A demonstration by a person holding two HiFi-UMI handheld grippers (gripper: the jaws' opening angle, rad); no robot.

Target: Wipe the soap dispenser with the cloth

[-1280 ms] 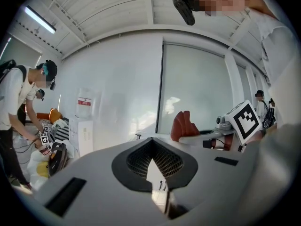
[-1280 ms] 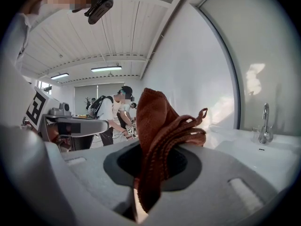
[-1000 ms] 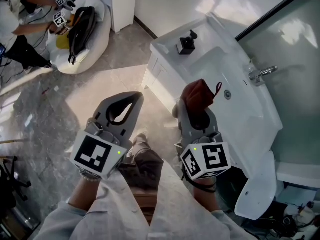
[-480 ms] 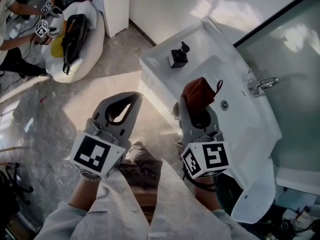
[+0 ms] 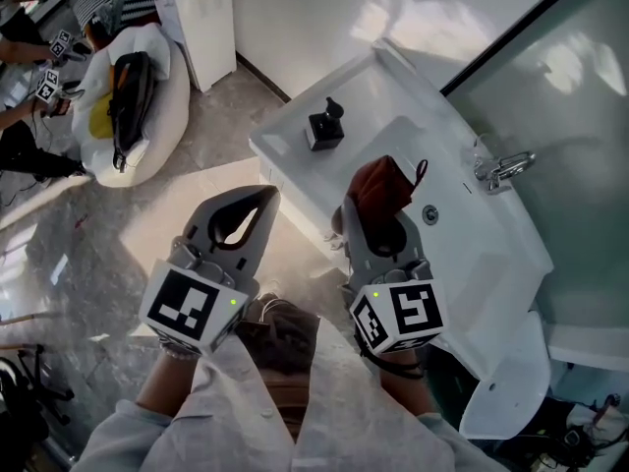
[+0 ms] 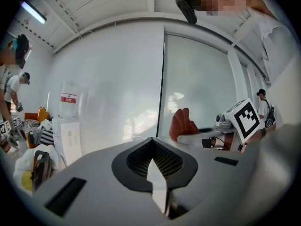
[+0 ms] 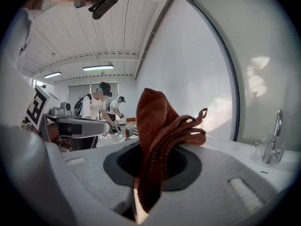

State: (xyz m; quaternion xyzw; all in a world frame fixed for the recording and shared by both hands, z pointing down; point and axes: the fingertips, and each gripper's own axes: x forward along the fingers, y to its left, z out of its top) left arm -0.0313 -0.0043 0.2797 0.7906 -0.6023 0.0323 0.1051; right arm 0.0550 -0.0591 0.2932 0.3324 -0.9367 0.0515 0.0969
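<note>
A small black soap dispenser [image 5: 323,126] stands on the left end of the white sink counter [image 5: 373,85]. My right gripper [image 5: 371,205] is shut on a rust-red cloth [image 5: 383,187], whose folds stick up out of the jaws [image 7: 157,131]; it hovers above the front rim of the basin, short of the dispenser. My left gripper [image 5: 257,199] is shut with nothing in it [image 6: 153,159], held over the floor to the left of the sink. From the left gripper view the cloth [image 6: 182,123] shows on the right.
A chrome tap [image 5: 499,166] stands at the basin's back by a glass panel [image 5: 560,96]. A white cabinet [image 5: 201,18] stands at the wall. A white beanbag [image 5: 147,96] with a black bag [image 5: 123,91] lies on the floor; people with grippers stand at far left.
The view has shifted: sink and dispenser slid left and down in the head view, closer to my grippers. Both grippers keep the same pose, the cloth still held.
</note>
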